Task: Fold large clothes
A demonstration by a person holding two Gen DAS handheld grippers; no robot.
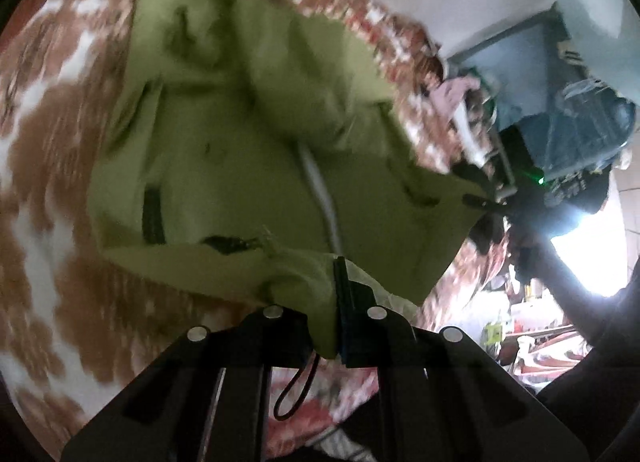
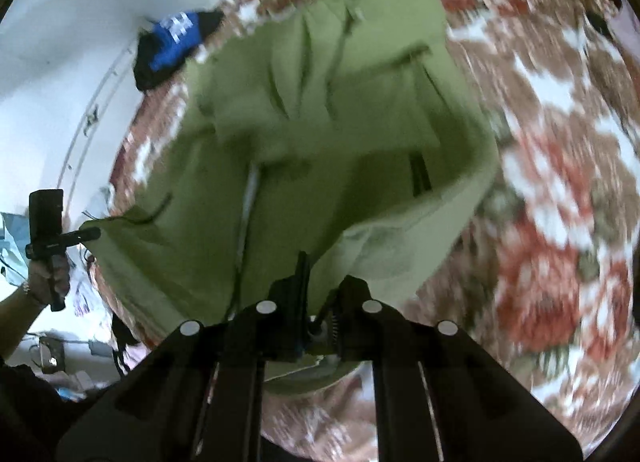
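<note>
A large light-green jacket (image 1: pixel 224 150) with a pale zipper down its middle hangs partly lifted over a floral bedspread (image 1: pixel 44 198). My left gripper (image 1: pixel 338 274) is shut on one bottom corner of it, and the cloth drapes over the left finger. My right gripper (image 1: pixel 476 200) pinches the other corner off to the right. In the right wrist view the jacket (image 2: pixel 320 122) sags between both grips. The right gripper (image 2: pixel 316 282) is shut on its folded-up hem. The left gripper (image 2: pixel 94 233), held by a hand (image 2: pixel 50 274), clamps the far left corner.
The red, brown and white bedspread (image 2: pixel 560 150) lies under the jacket on all sides. A blue and black garment (image 2: pixel 172 42) lies at its far edge by the white wall (image 2: pixel 60 42). Pink cloth (image 1: pixel 456 92) and assorted clutter sit beyond the bed's right side.
</note>
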